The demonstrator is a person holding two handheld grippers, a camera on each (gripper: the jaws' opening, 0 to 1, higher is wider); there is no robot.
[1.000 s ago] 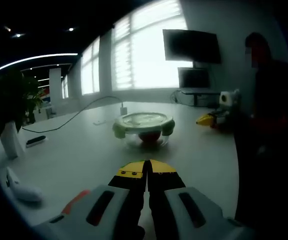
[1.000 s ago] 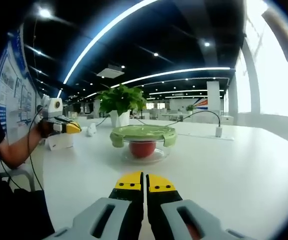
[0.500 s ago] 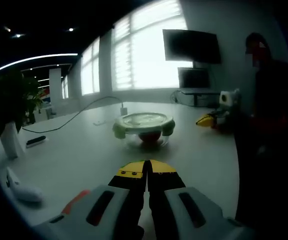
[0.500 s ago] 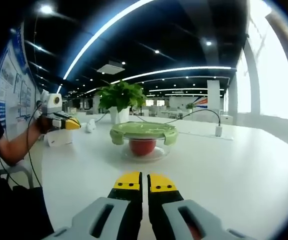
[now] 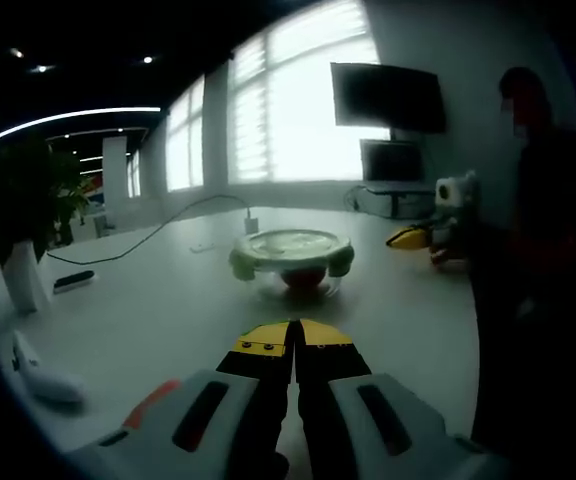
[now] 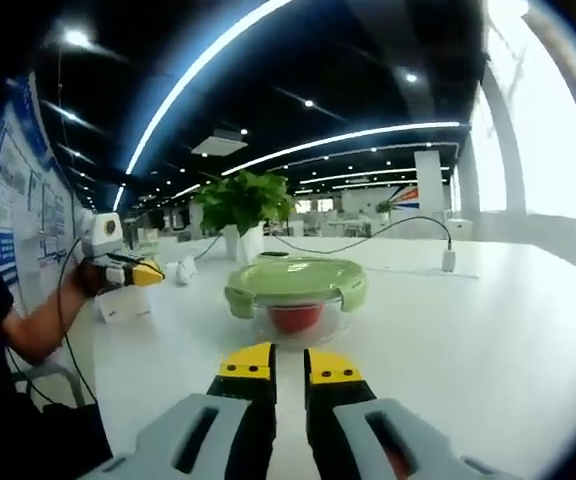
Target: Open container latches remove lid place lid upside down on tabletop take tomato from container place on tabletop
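Container (image 5: 290,263) sits on the white bench (image 5: 168,310), straight ahead of the left gripper (image 5: 294,338) and well apart from it. Green lid (image 5: 290,245) on, latches at the sides down. Red tomato (image 5: 302,277) visible through the clear bowl, inside. Left gripper jaws pressed together, yellow tips meeting, holding nothing, low over the bench.

In the right gripper view the same container (image 6: 296,298) is dead ahead of the right gripper (image 6: 290,365), near but not touching. Lid (image 6: 296,277) seated, green latch tabs on both sides. Tomato (image 6: 294,317) under it. Right gripper jaws slightly parted, narrow gap between yellow tips, nothing between them.

The right gripper (image 5: 415,238) also appears in the left gripper view, beyond and to the right of the container, held by a hand; yellow tips point at the container. The left gripper (image 6: 138,271) appears in the right gripper view, left of the container, well apart.

Other stuff: potted plant (image 6: 236,205) behind the container, cable (image 5: 138,235) running across the bench to a plug, white object (image 5: 36,375) at bench edge, wall screen (image 5: 388,97), person in dark clothes (image 5: 543,250) at right.
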